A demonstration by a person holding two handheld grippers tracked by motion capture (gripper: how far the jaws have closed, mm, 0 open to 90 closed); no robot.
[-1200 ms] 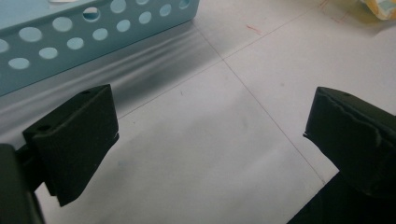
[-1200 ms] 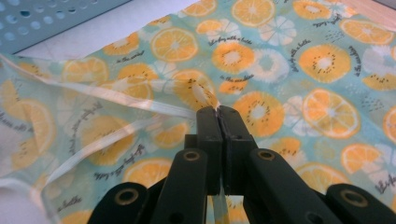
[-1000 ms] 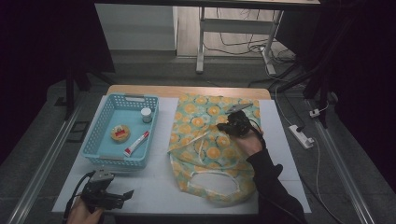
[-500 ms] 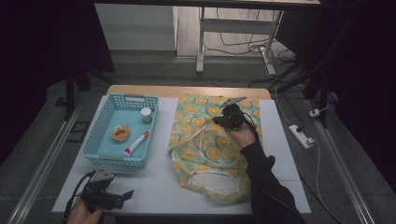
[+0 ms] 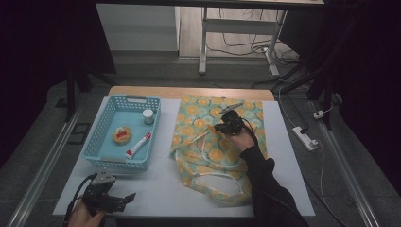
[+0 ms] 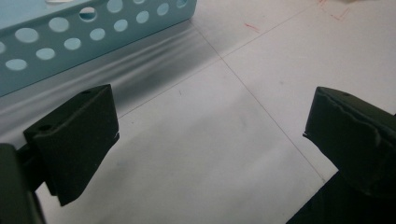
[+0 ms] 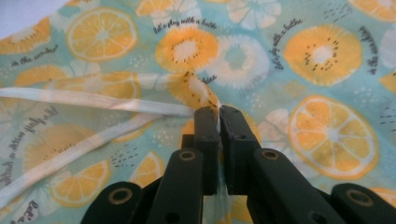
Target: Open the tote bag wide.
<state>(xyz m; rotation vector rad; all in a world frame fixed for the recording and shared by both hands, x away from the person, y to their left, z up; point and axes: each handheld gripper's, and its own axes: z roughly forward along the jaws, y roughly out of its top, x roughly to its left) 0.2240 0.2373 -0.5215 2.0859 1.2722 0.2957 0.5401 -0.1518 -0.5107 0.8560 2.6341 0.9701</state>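
The left claw [image 5: 124, 198] rests low at the near left corner of the bench [image 5: 161, 189], held in a hand [image 5: 80, 215], its jaws spread wide with nothing between them; in the left gripper view bare white bench top shows between the two black jaws. Just beyond it stands a light blue basket [image 5: 101, 158] with round holes along its wall, its near wall close to the claw but not touching. Inside the basket lie a small round orange and red item [image 5: 122, 135], a white tube with a red cap [image 5: 138, 145] lying slantwise, and a small white-capped jar [image 5: 148, 116] at the far right corner. Any labels on them are too small to read.

To the right, a cloth bag [image 5: 208, 151] printed with orange slices on pale green lies flat across the middle of the bench, its white cords [image 5: 204, 146] looping over it. The right claw [image 5: 221, 126] is down on the far part of the bag, its jaws pressed together on a raised fold of the fabric [image 7: 201, 91]; the jaws have just been parting slightly, with the cloth still between them. In the right gripper view the print carries small script, partly legible as "let's play with a bottle". A dark sleeve [image 5: 269, 189] runs back to the near edge.
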